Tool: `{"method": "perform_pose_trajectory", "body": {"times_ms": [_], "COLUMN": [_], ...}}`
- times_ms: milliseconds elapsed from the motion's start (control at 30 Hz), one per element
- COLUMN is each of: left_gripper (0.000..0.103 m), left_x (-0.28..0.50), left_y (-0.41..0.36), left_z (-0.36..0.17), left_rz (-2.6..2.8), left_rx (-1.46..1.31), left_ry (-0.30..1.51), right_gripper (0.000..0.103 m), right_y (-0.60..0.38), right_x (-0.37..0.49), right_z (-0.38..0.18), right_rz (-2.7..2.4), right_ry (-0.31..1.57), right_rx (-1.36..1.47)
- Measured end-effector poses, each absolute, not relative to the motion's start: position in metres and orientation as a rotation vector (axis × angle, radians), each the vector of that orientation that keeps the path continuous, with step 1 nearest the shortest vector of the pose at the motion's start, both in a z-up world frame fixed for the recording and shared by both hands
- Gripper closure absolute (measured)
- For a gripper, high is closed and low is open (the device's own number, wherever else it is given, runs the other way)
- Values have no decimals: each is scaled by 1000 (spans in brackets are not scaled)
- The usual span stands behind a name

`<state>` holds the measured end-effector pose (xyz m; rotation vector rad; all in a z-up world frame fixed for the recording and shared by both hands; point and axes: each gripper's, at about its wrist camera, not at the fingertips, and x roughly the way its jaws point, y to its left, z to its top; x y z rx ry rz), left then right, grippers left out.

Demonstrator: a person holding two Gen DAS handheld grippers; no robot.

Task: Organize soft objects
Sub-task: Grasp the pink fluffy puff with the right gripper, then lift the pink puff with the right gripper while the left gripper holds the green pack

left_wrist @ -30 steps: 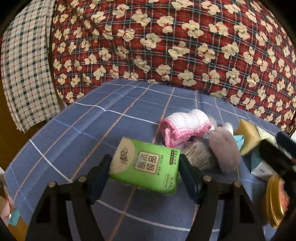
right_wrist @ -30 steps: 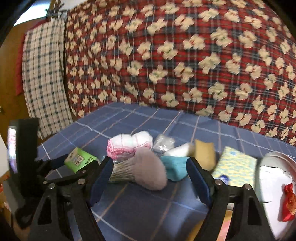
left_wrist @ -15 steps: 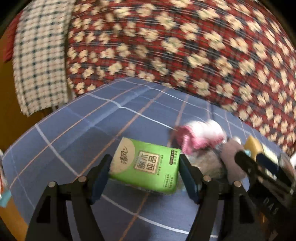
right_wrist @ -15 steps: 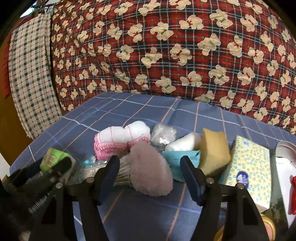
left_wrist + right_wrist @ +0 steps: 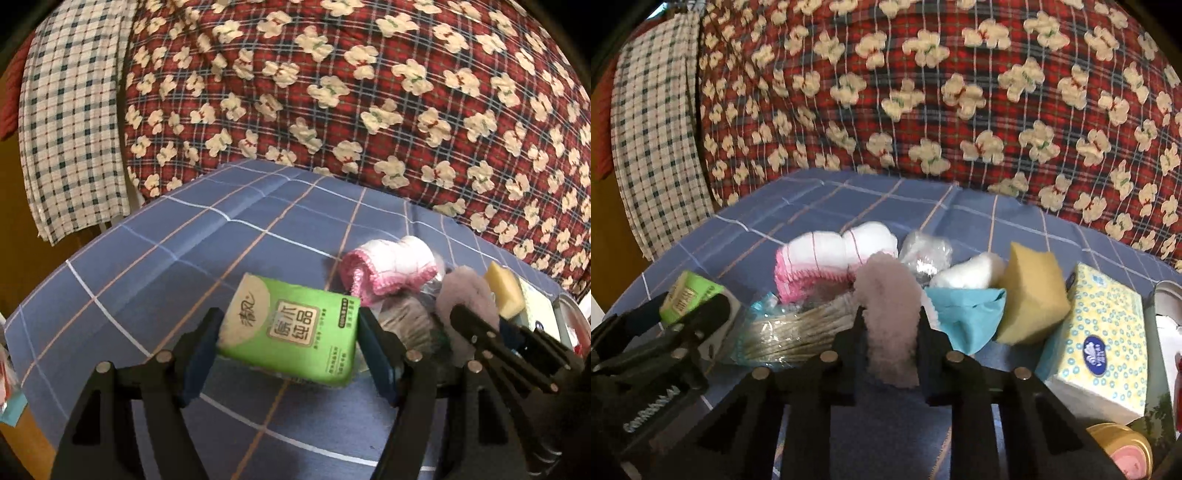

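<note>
A green tissue pack (image 5: 291, 332) sits between the pads of my left gripper (image 5: 290, 326), which is shut on its two ends just above the blue checked cloth (image 5: 177, 258). To its right, my right gripper (image 5: 892, 325) is shut on a fluffy mauve puff (image 5: 890, 291), squeezed narrow between the pads. In the left wrist view the right gripper (image 5: 484, 332) shows with the puff (image 5: 465, 291) at its tip. A pink and white knitted cloth (image 5: 831, 258) lies just behind the puff.
A wrapped bundle of sticks (image 5: 790, 332), a teal pouch (image 5: 964, 314), a white cotton wad (image 5: 971, 271), a yellow sponge (image 5: 1030, 295) and a yellow tissue box (image 5: 1100, 332) crowd the cloth. A red flowered quilt (image 5: 369, 92) rises behind. A checked towel (image 5: 70, 129) hangs left.
My right gripper came down over the mauve puff and its jaws shut on it. The left gripper kept its hold on the green tissue pack and barely moved.
</note>
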<state>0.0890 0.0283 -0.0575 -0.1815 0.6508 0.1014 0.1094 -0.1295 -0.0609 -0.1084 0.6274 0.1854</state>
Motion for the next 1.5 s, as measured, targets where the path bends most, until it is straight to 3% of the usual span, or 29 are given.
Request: {"method": "perform_pose_trajectory", "body": {"times_ms": [267,600,1500], "left_gripper": [31,31,31], "left_x": [82,81,75], "left_y": [12,-15,-62], "left_z": [-48,-43,-39], "left_rz": [91,90,49], "left_rx": [-139,-64,27], "left_ry": [574,529,482], "right_gripper": [79,79,79], "right_y": [-133,-149,-191], "right_x": [76,56,35], "right_z": [-44,-38,-33], "right_rz": [182,133,68], "right_ry": [454,382,326], "right_rx": [-106,-108,-58]}}
